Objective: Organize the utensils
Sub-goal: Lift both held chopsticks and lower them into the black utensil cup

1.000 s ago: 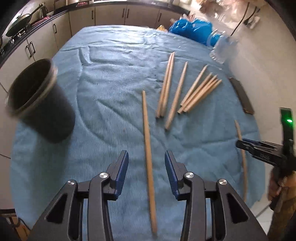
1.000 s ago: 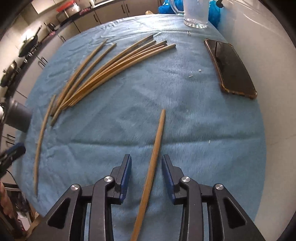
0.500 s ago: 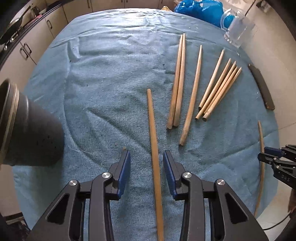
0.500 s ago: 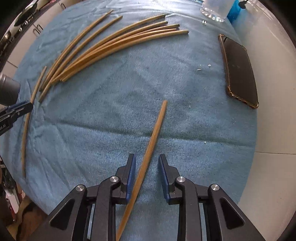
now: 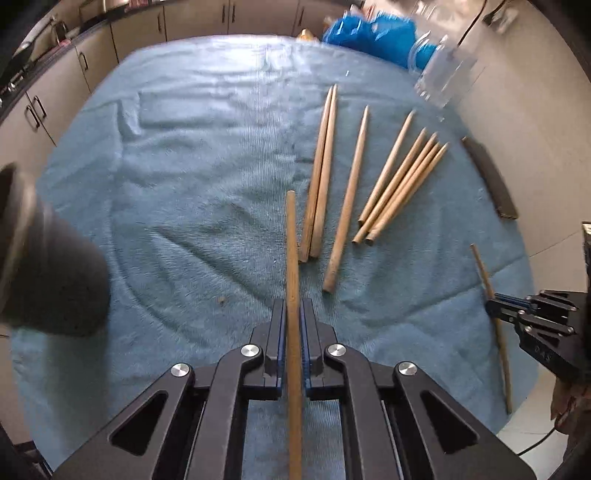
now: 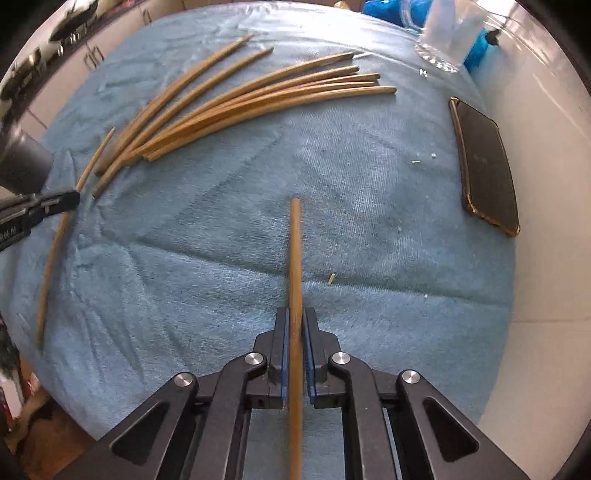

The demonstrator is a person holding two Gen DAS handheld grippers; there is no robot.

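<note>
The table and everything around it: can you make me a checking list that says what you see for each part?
Surface: blue cloth, wrinkled, covering the table.
Job's things: seven loose chopsticks on the cloth; dark cup at the left.
Clutter: phone, glass mug, blue bag.
Grippers: left gripper shut on one chopstick; right gripper shut on another chopstick.
Cables: a dark cable at the lower right.
Surroundings: kitchen cabinets, white wall.
</note>
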